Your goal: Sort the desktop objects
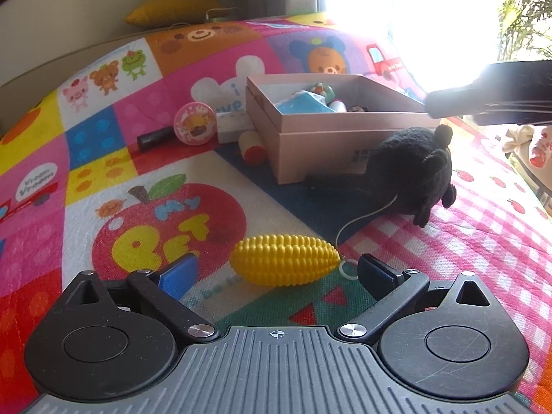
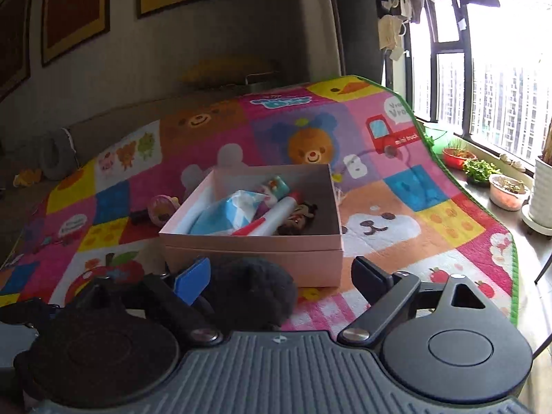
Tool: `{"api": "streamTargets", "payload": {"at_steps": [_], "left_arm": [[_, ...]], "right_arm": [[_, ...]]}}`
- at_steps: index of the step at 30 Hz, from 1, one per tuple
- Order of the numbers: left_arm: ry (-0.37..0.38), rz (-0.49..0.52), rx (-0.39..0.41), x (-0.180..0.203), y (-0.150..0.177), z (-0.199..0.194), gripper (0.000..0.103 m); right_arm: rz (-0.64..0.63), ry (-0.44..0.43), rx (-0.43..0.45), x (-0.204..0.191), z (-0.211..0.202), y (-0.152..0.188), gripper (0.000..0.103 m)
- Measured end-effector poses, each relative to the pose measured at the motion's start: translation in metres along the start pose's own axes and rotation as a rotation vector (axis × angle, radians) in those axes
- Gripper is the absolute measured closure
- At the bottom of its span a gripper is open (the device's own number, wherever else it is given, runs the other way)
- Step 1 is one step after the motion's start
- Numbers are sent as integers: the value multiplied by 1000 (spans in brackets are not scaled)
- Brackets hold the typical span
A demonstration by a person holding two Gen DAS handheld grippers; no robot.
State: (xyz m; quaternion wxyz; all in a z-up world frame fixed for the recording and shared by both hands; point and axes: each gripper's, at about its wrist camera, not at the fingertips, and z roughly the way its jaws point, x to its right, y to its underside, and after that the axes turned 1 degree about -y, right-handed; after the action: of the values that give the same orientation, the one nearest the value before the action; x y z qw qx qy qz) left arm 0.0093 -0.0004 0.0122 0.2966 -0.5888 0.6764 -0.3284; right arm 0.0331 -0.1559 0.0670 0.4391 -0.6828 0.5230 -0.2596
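Yellow corn toy (image 1: 284, 259) lies between the fingers of the left gripper (image 1: 277, 272), spread apart, not gripping.

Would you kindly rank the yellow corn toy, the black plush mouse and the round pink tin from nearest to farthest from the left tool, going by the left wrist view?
1. Yellow corn toy: between the open left tool's tips.
2. Black plush mouse: farther back, right, by the pink box.
3. Round pink tin: farthest, back left.
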Motion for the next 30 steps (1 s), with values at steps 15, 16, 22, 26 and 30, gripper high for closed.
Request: {"api": "streamTargets", "payload": {"at_steps": [15, 16, 22, 26, 30], "left_arm": [[287, 6, 141, 3, -14, -33, 0], [325, 52, 141, 11, -17, -34, 0], [441, 266, 75, 72, -19, -11, 0], [488, 290, 41, 96, -19, 3, 0], [533, 305, 36, 108, -15, 1, 0]], "right_arm": [[8, -52, -147, 17, -7, 25, 53], [8, -50, -158, 20, -15, 31, 52], [59, -6, -197, 39, -27, 57, 49], [89, 11, -192, 50, -30, 60, 45], [110, 44, -121, 63, -49, 56, 21]]}}
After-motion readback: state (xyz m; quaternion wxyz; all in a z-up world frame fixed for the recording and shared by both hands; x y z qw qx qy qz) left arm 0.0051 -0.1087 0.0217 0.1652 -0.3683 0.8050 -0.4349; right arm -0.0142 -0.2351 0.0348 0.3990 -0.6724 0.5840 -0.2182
